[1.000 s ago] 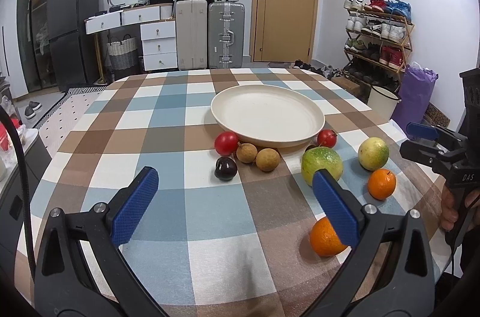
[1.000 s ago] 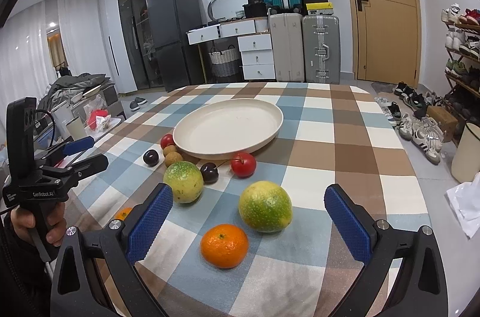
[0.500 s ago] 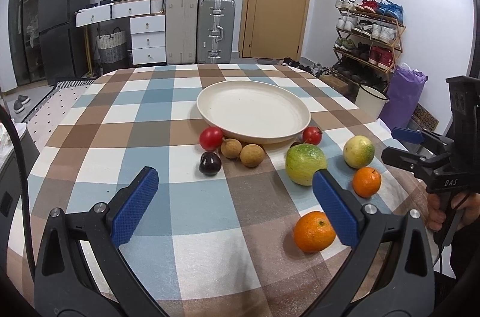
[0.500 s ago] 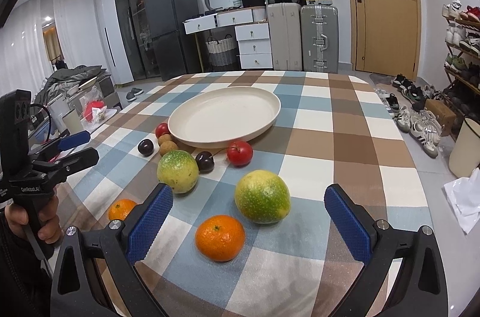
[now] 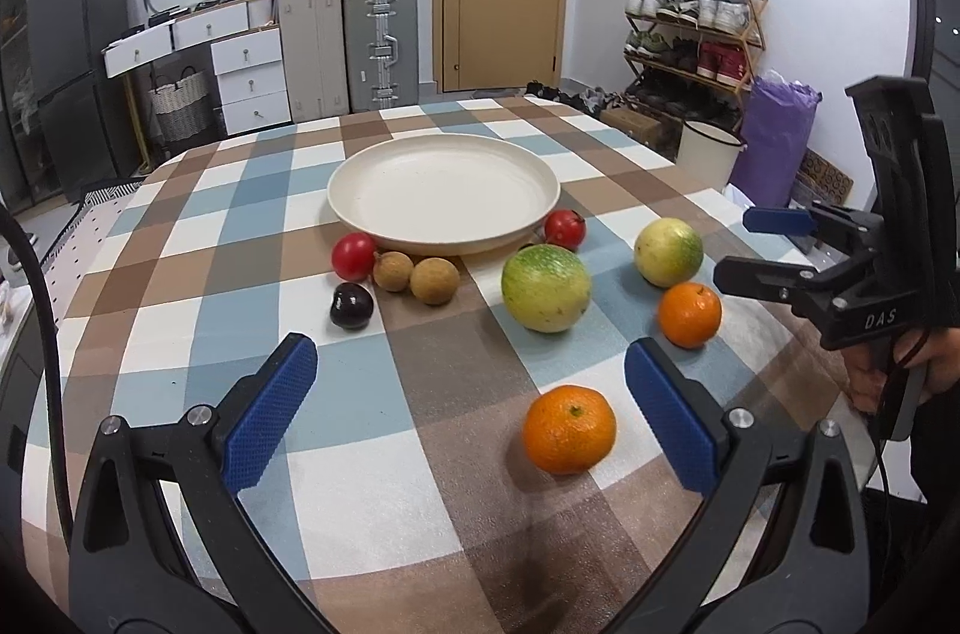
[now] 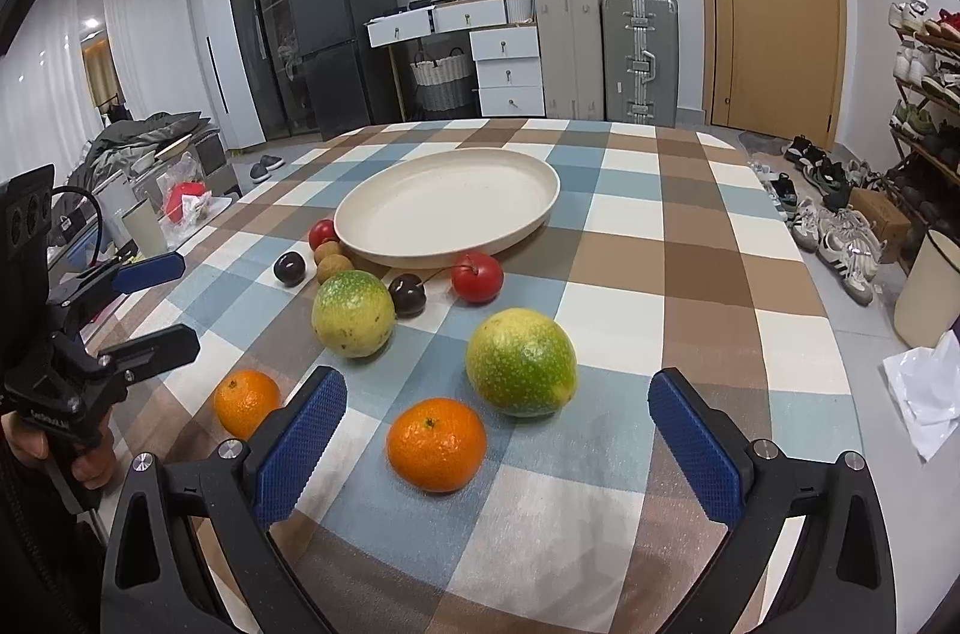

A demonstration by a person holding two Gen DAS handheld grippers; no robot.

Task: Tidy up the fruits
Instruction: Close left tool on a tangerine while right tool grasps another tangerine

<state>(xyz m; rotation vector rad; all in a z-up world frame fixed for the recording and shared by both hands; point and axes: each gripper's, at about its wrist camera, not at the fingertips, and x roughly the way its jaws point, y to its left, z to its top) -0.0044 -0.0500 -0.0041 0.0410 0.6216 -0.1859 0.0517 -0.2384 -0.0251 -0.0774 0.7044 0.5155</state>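
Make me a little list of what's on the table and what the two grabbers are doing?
plate: cream plate, nothing in it
oranges: two; near orange sits ahead of the left gripper, other orange ahead of the right gripper
green fruits: two
small fruits: red, brown and dark ones beside the plate's rim
table: checked cloth
grippers: both open, holding nothing

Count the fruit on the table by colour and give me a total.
Orange: 2
Green-yellow: 2
Red: 2
Brown: 2
Dark purple: 2
Total: 10
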